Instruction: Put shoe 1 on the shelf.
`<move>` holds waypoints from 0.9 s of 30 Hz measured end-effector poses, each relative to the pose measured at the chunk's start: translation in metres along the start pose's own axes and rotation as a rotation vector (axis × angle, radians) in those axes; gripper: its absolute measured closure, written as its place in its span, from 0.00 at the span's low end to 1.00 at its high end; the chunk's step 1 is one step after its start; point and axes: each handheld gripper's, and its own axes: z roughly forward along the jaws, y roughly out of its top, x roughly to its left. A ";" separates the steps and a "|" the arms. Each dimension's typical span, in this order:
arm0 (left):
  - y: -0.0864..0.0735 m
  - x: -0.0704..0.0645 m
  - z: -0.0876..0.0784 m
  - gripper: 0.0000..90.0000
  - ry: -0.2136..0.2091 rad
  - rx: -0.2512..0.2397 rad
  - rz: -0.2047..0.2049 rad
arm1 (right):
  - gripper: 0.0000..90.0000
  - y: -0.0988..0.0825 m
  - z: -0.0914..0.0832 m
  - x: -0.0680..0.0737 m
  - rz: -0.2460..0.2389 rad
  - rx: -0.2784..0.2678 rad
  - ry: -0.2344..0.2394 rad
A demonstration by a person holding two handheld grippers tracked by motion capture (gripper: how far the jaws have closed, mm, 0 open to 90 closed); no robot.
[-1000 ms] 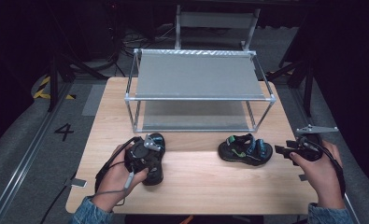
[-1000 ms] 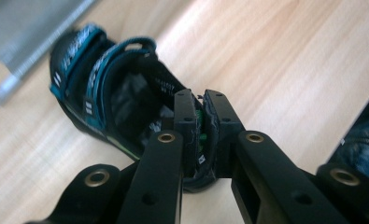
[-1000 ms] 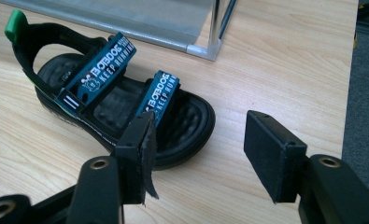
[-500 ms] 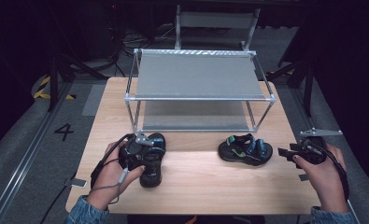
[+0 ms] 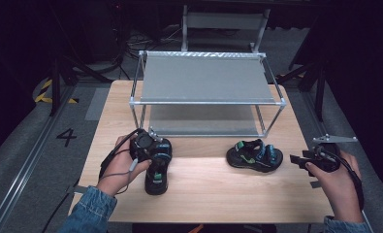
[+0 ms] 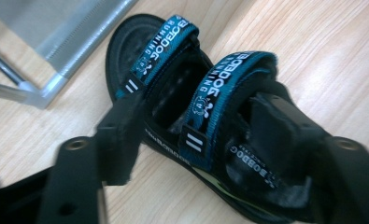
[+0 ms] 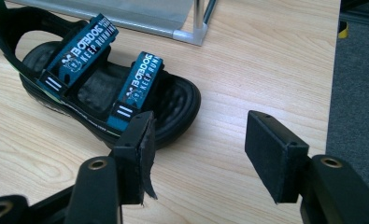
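The left sandal [image 5: 157, 167] lies on the surface [image 5: 208, 187] just in front of the rack's [image 5: 203, 80] near-left leg, its long axis running toward and away from the person, toe toward the rack. The left gripper [image 5: 148, 145] sits right over its heel end. In the left gripper view the sandal [image 6: 191, 102] stretches away between the 2 fingers [image 6: 119, 135]: the jaws have just been opening, then eased in slightly, and now straddle the rear strap, 1 finger outside the sole's edge, the other low beside the heel cup; I cannot tell whether the pads press on it.

The right sandal [image 5: 254, 155] lies crosswise, well apart from the first, its long axis left-to-right. The right gripper [image 5: 308, 160] hovers just off its outer end, fingers wide apart and empty. The right gripper view puts this sandal [image 7: 102, 88] to the side of the gap, toe nearest 1 finger [image 7: 138, 154], not between them.

The high view gives both sandals' layout against the rack; the gripper views give strap detail and finger clearance.
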 end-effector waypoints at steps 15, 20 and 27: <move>0.004 0.003 0.005 0.80 -0.056 -0.031 0.004 | 0.49 0.002 0.000 0.001 -0.007 -0.003 0.005; 0.011 0.003 -0.005 0.80 -0.068 -0.044 0.020 | 0.49 0.000 0.003 -0.002 0.001 0.015 0.003; 0.030 -0.005 -0.023 0.80 -0.073 -0.052 0.054 | 0.49 0.000 0.004 -0.004 0.006 0.026 0.015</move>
